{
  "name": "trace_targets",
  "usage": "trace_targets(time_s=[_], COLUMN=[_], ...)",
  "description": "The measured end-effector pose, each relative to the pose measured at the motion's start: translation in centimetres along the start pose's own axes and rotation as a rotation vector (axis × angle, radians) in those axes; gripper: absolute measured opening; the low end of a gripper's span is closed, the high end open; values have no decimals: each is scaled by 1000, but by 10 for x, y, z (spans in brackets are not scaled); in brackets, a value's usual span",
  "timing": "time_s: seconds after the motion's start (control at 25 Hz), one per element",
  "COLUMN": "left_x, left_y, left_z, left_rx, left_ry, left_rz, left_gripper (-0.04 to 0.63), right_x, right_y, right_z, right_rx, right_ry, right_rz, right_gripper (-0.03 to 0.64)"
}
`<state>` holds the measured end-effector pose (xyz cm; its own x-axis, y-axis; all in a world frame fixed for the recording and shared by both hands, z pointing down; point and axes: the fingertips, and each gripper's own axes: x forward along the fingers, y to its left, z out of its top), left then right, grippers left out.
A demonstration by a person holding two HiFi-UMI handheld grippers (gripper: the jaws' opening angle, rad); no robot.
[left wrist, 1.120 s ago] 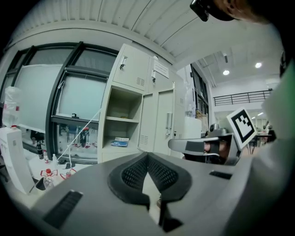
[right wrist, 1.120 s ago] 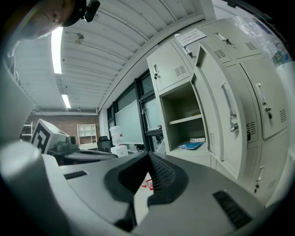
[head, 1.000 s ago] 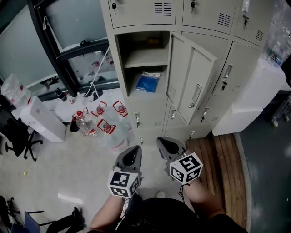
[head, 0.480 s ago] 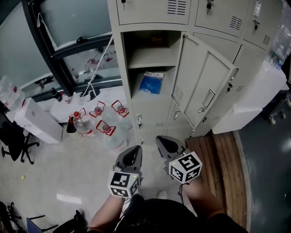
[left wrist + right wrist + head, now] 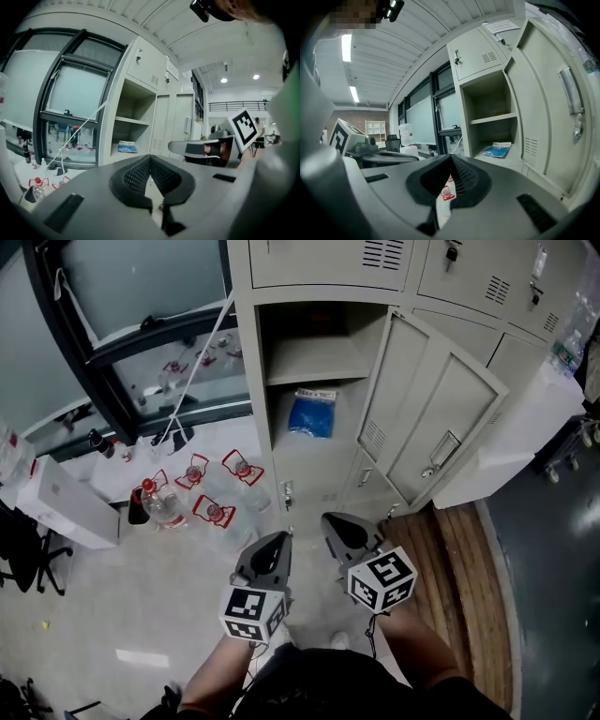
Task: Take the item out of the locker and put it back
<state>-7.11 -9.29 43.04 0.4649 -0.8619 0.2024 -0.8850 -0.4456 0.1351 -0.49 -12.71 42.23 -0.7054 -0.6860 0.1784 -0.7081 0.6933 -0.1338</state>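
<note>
Since the frame 1 second earlier we had drawn closer to the locker [image 5: 251,381]: it filled more of the head view, its open door [image 5: 441,423] had slid further toward the right edge, and the clutter on the left had drifted outward, while both grippers kept the same place low in the picture, carried along with us. The left gripper [image 5: 279,540] was closed, its ribbed tips meeting with nothing between them. The right gripper [image 5: 331,521] was closed and empty as well; the red and white patch seen through the gap behind its tips looked like 1 of the water bottles [image 5: 211,502] on the floor [image 5: 112,596], not something held. We judged that we kept the 2 grippers side by side, close to the body and aimed at the open compartment, because this was still the approach and there was nothing yet to carry. The blue packet [image 5: 310,413] lay flat on the compartment floor beneath the shelf [image 5: 314,360], well apart from both grippers and not yet taken out. The door stood swung wide to the right, which left a clear way in, so we expected either gripper to need only opening before it reached for the packet.
</note>
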Motion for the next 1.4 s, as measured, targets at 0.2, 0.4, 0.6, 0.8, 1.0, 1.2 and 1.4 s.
trace_targets(time_s=[0.2,0.4,0.6,0.8,1.0,1.2,1.4], left_x=[4,3,-1,-3,-1,10,29], left_y=[20,41,60,73,75,74,69], left_z=[9,18,23,29,33,32,32], left_rx=[9,30,43,53,51,40,39], left_ry=[-11,-21,-23,-31,-41,-39,-38], left_rz=[-34,-65,-97,-119,-133,-131,-117], left_gripper=[5,5,5,5,5,5,5], right_x=[20,42,60,70,75,78,85], right_y=[4,13,27,33,29,14,-9], right_z=[6,11,18,27,32,34,36], right_rx=[-12,-16,-25,-36,-53,-69,-79], right_ry=[-1,-6,-18,-33,-35,-31,-25], right_rz=[-32,-60,-85,-112,-129,-138,-121], right_gripper=[-2,-2,-2,-2,-2,-2,-2])
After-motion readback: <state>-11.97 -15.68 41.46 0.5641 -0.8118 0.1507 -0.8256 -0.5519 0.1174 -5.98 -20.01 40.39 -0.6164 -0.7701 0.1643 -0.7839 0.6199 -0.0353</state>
